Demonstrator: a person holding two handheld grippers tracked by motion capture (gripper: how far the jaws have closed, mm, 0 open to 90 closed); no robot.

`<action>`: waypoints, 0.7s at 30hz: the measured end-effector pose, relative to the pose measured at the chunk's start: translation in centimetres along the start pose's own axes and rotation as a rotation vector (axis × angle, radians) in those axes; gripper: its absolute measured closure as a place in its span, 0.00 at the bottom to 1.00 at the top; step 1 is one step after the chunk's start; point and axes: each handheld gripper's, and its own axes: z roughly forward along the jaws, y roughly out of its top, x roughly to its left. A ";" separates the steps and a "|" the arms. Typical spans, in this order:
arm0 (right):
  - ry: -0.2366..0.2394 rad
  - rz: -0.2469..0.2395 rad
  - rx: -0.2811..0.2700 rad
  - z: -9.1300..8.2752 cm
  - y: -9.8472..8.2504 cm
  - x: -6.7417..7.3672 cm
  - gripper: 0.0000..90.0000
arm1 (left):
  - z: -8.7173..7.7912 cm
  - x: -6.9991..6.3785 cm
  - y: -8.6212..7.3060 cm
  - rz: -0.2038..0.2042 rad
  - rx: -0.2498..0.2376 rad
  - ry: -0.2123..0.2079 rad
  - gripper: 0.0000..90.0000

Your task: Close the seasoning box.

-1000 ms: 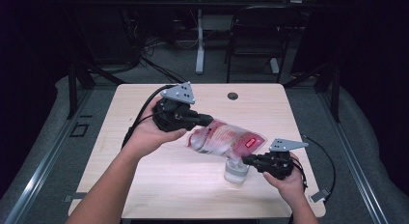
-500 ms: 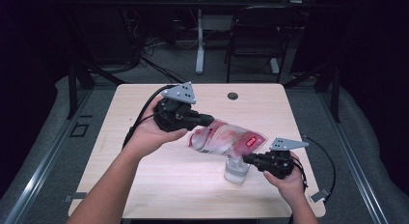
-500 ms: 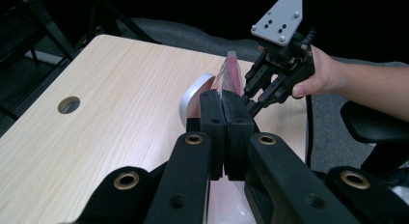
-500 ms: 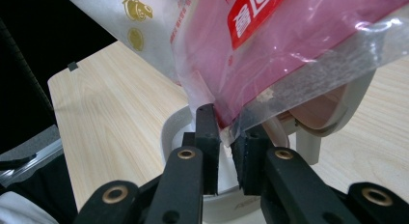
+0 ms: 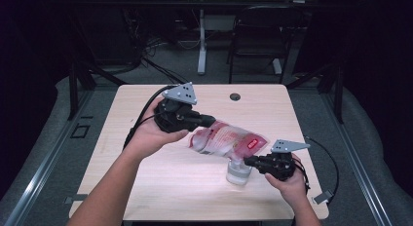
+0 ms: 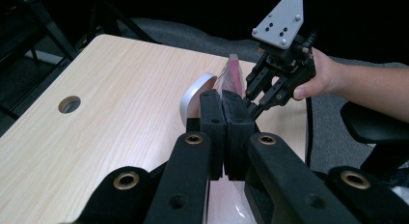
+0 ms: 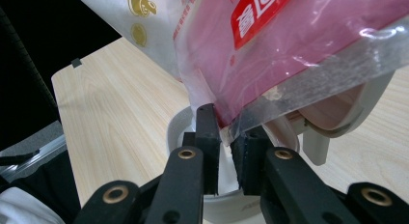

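**Pouch held over the cup by both my grippers**

Pouch [image 5: 226,142] of clear and pink plastic, with a red label on it, hangs in the air above the middle of the wooden table [image 5: 146,187]. It lies tilted, its higher end at my left side and its lower end going down toward my right side.

My left gripper [image 5: 202,122] holds the higher end. In the left gripper view, the two black jaws are pressed together, and the thin edge of the pouch [image 6: 230,79] comes out from between them, so this gripper is closed on the pouch.

My right gripper [image 5: 249,162] is at the lower end. In the right gripper view, the sealed transparent edge of the pouch [image 7: 289,55] goes down between the two jaws. They stand close together with a small gap, and they seem to pinch this edge, so I count this gripper as closed on the pouch too.

Under the lower end of the pouch stands a pale cup [image 5: 238,173] on the table, just beside my right gripper. In the right gripper view, its rim [image 7: 179,125] shows directly behind the jaws, and the corner of the pouch hangs over its opening. Whether the pouch touches the cup, I cannot tell.

A small dark round hole [image 5: 235,97] is in the table near its far edge, well apart from the pouch.
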 end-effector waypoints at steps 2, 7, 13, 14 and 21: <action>0.000 -0.001 0.001 0.0 0.0 0.0 0.91 | 0.0 0.0 0.0 -0.002 0.000 0.000 0.99; 0.006 0.001 0.003 0.0 0.0 0.1 0.92 | 0.0 0.0 0.1 -0.004 0.001 0.000 0.99; 0.019 -0.007 0.009 0.1 0.0 0.3 0.92 | -0.1 -0.1 0.1 -0.003 -0.007 0.002 1.00; 0.020 -0.007 0.009 0.1 0.0 0.3 0.92 | -0.1 -0.1 0.1 -0.001 -0.008 0.003 1.00; 0.020 -0.002 0.009 -0.1 -0.1 0.3 0.92 | 0.1 -0.2 0.3 0.003 -0.006 -0.005 1.00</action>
